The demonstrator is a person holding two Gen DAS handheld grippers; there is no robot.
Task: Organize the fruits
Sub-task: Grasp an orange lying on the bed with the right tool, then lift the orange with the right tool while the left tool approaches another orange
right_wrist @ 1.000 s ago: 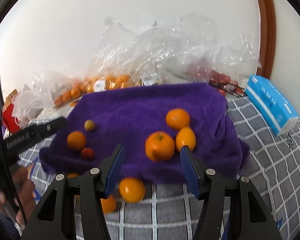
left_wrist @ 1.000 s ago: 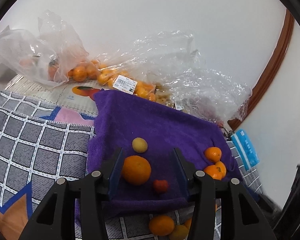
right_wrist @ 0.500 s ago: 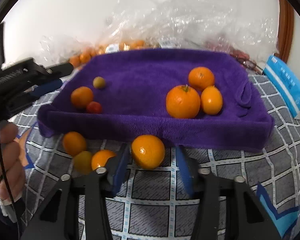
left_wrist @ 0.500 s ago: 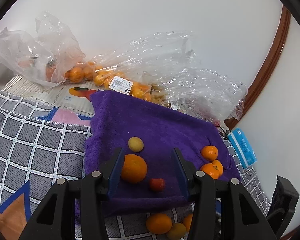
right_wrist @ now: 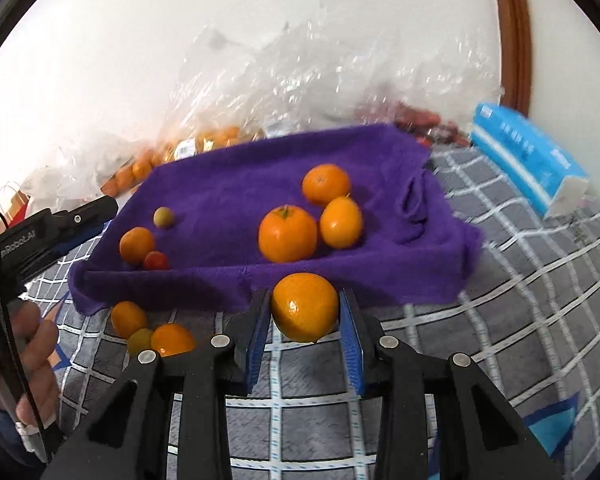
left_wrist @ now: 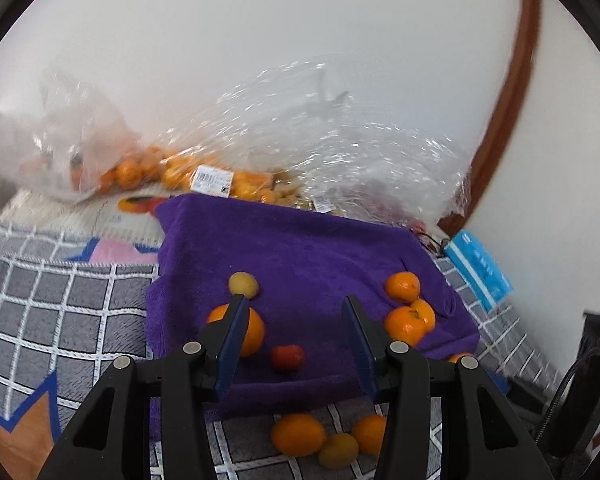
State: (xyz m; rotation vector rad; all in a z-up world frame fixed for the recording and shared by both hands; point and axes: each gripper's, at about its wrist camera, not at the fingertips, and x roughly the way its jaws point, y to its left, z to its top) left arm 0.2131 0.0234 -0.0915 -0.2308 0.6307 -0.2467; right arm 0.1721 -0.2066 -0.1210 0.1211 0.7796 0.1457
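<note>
My right gripper (right_wrist: 304,312) has its fingers squeezed on an orange (right_wrist: 304,306) just in front of the purple towel (right_wrist: 236,184), where fruit sits sorted. My left gripper (left_wrist: 296,316) waits, fingers apart.

Fruit count
Six fruits on the purple towel (right_wrist: 236,196), three on the checked cloth (right_wrist: 500,320) (one more gripped).
</note>
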